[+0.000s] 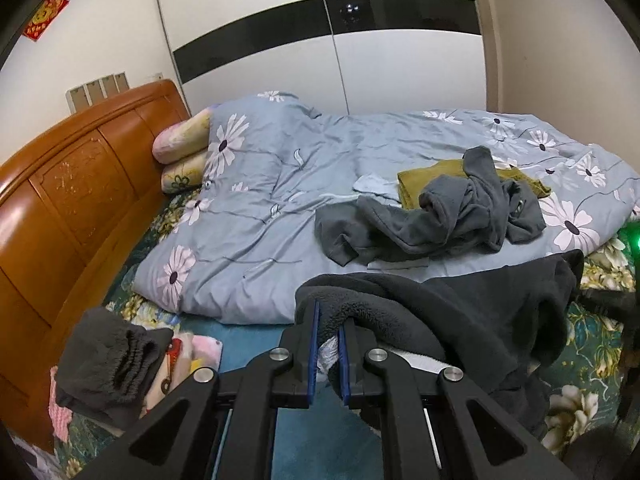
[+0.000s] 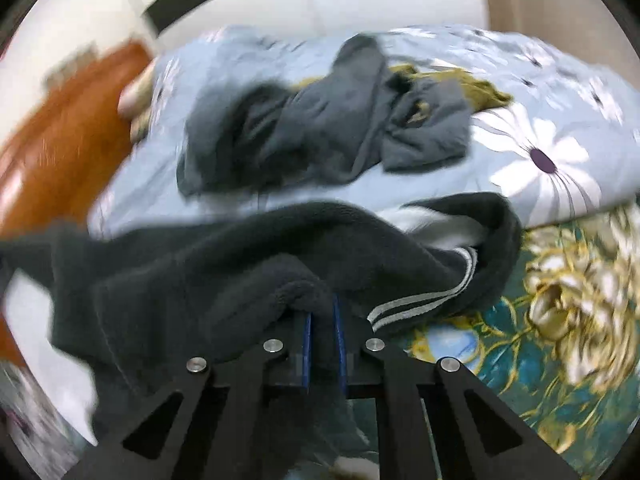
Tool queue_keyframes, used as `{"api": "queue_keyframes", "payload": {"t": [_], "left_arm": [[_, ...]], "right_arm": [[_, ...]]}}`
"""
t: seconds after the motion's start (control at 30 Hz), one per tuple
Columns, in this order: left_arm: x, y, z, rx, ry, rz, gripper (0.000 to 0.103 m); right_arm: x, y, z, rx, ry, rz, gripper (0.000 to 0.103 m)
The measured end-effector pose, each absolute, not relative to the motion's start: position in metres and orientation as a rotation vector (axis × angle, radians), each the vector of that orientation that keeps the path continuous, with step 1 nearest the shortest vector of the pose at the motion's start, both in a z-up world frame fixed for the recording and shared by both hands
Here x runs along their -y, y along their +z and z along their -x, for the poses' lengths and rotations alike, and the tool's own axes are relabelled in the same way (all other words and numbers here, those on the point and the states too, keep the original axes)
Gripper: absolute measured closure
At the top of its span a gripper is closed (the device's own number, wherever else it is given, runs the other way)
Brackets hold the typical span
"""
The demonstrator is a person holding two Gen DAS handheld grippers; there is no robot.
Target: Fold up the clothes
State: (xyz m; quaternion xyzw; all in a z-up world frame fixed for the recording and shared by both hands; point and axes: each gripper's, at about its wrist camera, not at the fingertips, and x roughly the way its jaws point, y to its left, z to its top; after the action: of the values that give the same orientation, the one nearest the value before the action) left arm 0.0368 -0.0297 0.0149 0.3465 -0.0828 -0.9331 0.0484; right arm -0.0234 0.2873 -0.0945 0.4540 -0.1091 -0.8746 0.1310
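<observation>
A dark fleece garment (image 1: 460, 312) with white stripes (image 2: 420, 300) hangs between both grippers above the bed's near edge. My left gripper (image 1: 329, 312) is shut on one end of its fleece edge. My right gripper (image 2: 322, 304) is shut on another fold of it (image 2: 240, 264). A crumpled grey garment (image 1: 436, 216) lies on the blue flowered duvet (image 1: 260, 200), partly over a folded olive cloth (image 1: 424, 180). The right wrist view is blurred; the grey garment (image 2: 320, 120) and olive cloth (image 2: 476, 80) show there too.
A wooden headboard (image 1: 68, 200) and two pillows (image 1: 184, 152) lie at the left. A dark folded garment (image 1: 108, 364) rests on other clothes at the near left. A green flowered sheet (image 2: 560, 320) covers the bed's near right. White wardrobe doors (image 1: 320, 40) stand behind.
</observation>
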Motion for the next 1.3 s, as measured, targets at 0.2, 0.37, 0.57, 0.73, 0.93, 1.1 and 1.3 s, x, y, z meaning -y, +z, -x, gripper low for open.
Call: {"api": "queue_keyframes", "payload": {"t": [0.2, 0.37, 0.57, 0.73, 0.93, 1.1, 1.3], "left_arm": [[0.028, 0.059, -0.054, 0.262, -2.937, -0.862, 0.094], [0.026, 0.106, -0.069, 0.283, -3.011, -0.670, 0.094], [0.023, 0.163, -0.100, 0.281, -3.090, -0.435, 0.094], [0.026, 0.184, -0.131, 0.274, -3.115, -0.319, 0.094], [0.037, 0.178, -0.147, 0.255, -3.106, -0.348, 0.094], [0.044, 0.131, -0.122, 0.188, -3.098, -0.631, 0.094], [0.025, 0.060, -0.104, 0.130, -3.117, -0.984, 0.091]], "right_arm": [[-0.320, -0.010, 0.018, 0.388, -2.705, -1.073, 0.094], [-0.341, 0.068, 0.001, 0.382, -2.818, -0.860, 0.094], [-0.354, 0.141, -0.036, 0.332, -2.909, -0.647, 0.094], [-0.368, 0.200, -0.086, 0.299, -2.969, -0.441, 0.103], [-0.371, 0.208, -0.103, 0.225, -2.972, -0.476, 0.103], [-0.363, 0.159, -0.092, 0.217, -2.902, -0.669, 0.103], [-0.365, 0.082, -0.076, 0.270, -2.803, -0.921, 0.103]]}}
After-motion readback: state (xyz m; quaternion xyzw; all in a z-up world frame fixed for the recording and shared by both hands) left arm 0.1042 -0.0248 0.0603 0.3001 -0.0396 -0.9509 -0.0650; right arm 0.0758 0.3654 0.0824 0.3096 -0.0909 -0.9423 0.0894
